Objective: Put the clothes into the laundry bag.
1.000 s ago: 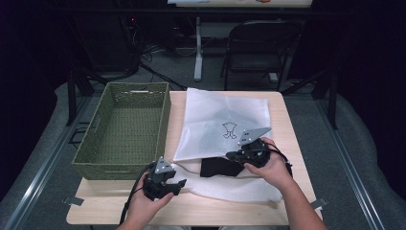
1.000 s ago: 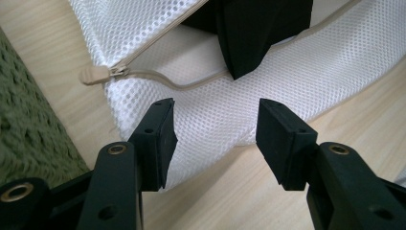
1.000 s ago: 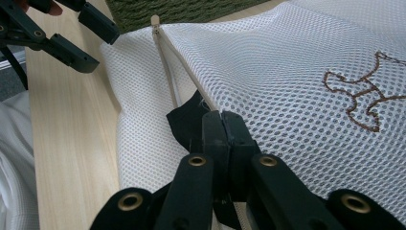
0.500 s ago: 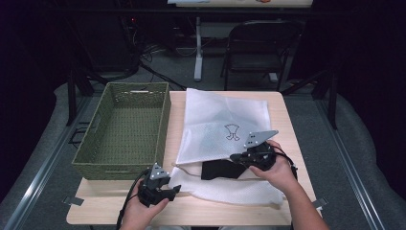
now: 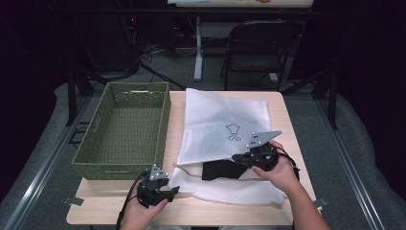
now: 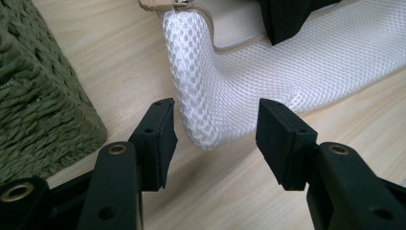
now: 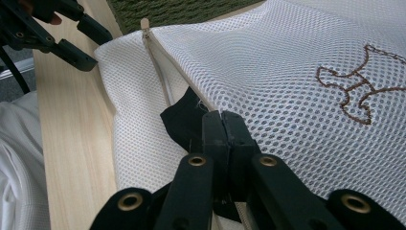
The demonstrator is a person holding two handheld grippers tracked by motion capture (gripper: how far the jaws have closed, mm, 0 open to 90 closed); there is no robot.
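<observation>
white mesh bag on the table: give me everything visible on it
The white mesh bag is honeycomb-net fabric with a beige-edged zipper opening and a brown outline emblem stitched on its top face. It lies flat on the wooden table, right of the green woven basket, its mouth toward the person. A black cloth sticks out of the opening. The right tool is shut at the opening's upper edge, on mesh and cloth. The left tool is open around the bag's near-left corner.

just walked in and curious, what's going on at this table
A person works a white mesh laundry bag on a wooden table with two hand-held grippers. The right gripper is shut on a black cloth at the bag's open zipper edge. The left gripper is open, its jaws on either side of the bag's near corner without pinching it. A green woven basket sits beside the bag.
</observation>
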